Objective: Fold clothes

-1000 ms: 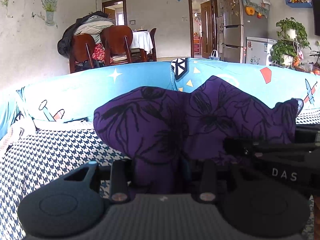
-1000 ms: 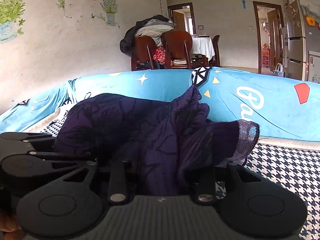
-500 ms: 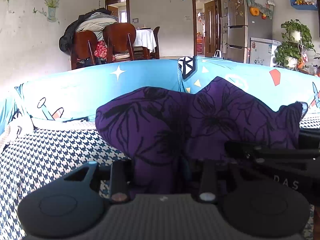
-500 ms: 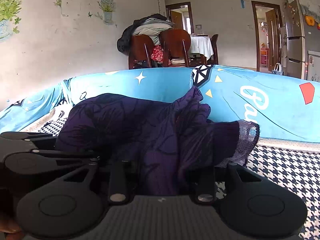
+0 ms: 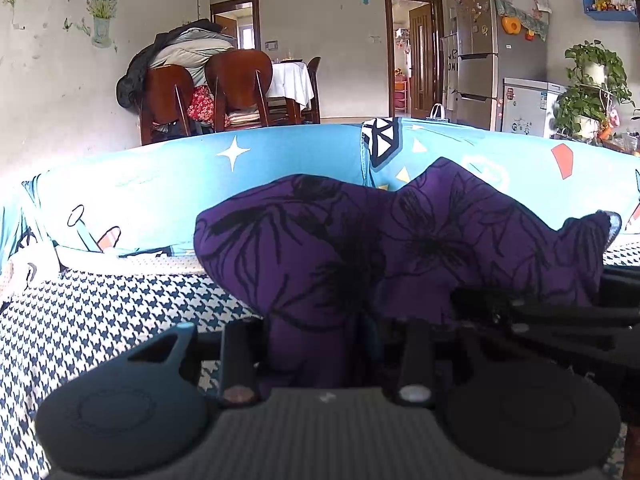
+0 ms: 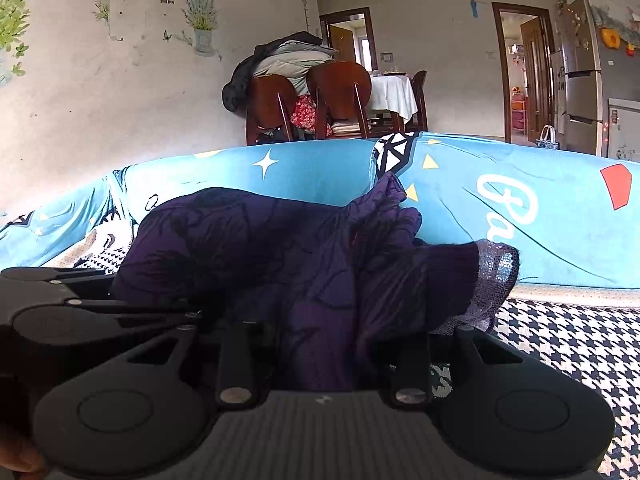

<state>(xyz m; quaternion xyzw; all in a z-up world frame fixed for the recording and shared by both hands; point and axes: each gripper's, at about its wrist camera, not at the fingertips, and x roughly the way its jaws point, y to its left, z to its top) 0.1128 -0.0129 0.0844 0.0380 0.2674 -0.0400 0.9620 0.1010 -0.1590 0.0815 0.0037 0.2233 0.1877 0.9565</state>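
- Left wrist view: my left hand-held gripper (image 5: 320,344) is clamped on a bunch of the purple dress (image 5: 400,240), which fills the gap between its fingers and hides the tips.
- The dress, printed with black flowers, is heaped up just in front of the sofa back (image 5: 160,176), a blue cover with a white star and small shapes.
- Under the dress lies the houndstooth seat cover (image 5: 100,312), spreading out to the left of it.
- At the dress's right edge, my right hand-held gripper (image 5: 560,320) shows side-on, close against the cloth.
- Right wrist view: my right hand-held gripper (image 6: 320,352) is closed on a gathered fold of the dress (image 6: 248,240), again with the fingertips buried in fabric.
- A sheer cuff (image 6: 494,276) sticks out on the dress's right side, above the seat cover (image 6: 560,344).
- My left hand-held gripper (image 6: 100,312) lies at the dress's left side, touching it.
- Beyond the sofa back (image 6: 520,208), wooden chairs (image 6: 340,92) carry piled clothes.
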